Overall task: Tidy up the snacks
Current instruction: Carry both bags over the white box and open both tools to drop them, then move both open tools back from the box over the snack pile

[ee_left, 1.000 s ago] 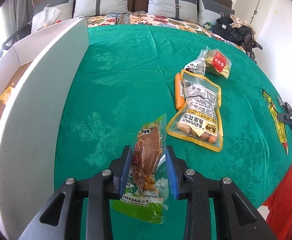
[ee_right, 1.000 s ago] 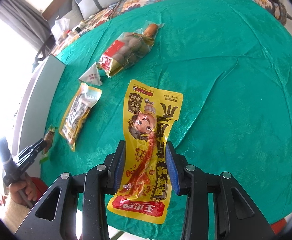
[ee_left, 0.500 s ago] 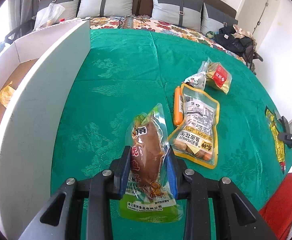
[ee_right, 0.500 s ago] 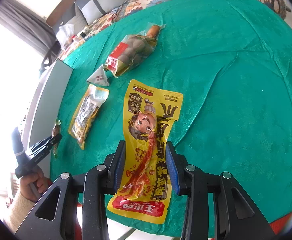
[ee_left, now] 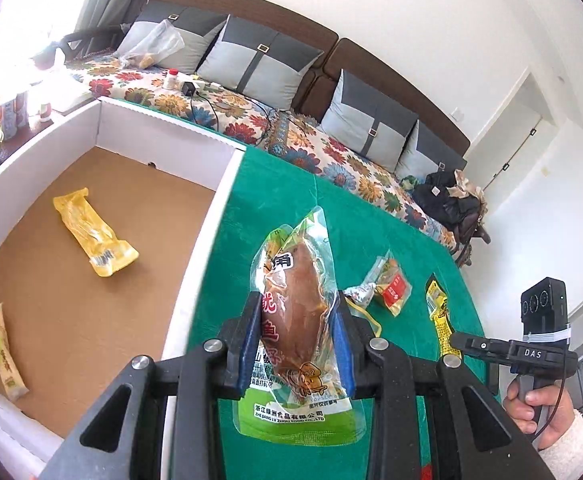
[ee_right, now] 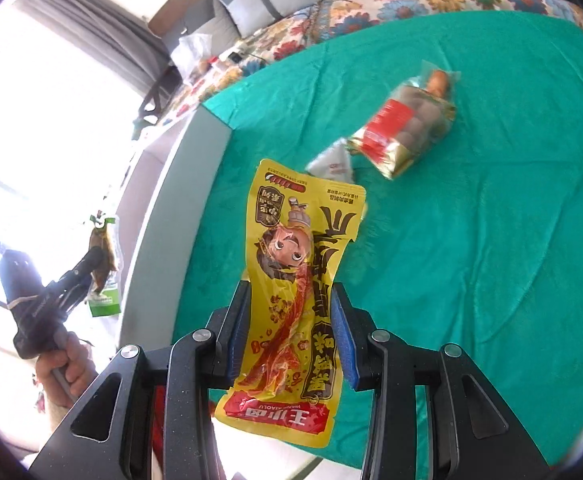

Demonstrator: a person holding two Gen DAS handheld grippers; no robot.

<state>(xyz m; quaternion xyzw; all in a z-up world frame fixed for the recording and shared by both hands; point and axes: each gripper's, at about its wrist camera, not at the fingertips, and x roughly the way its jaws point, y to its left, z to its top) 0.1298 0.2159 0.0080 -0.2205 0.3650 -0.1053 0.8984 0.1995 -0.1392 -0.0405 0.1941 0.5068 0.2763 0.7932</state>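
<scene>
Left wrist, gripper [ee_left: 296, 344] clamping fish pouch [ee_left: 297, 320]

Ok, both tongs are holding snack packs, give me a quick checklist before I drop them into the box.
1. Left tongs shut on the green squid pack: ok.
2. Right tongs shut on the yellow cartoon pack: ok.
3. Squid pack over the cardboard box: not ok, it hangs beside the wall, above the green tablecloth.
4. Bare box floor for landing: ok, only the yellow packet and a long stick pack lie there.
5. Cartoon pack over box: not ok, above the cloth.
6. Snacks left on table: gold-red pack, small white packet.
</scene>
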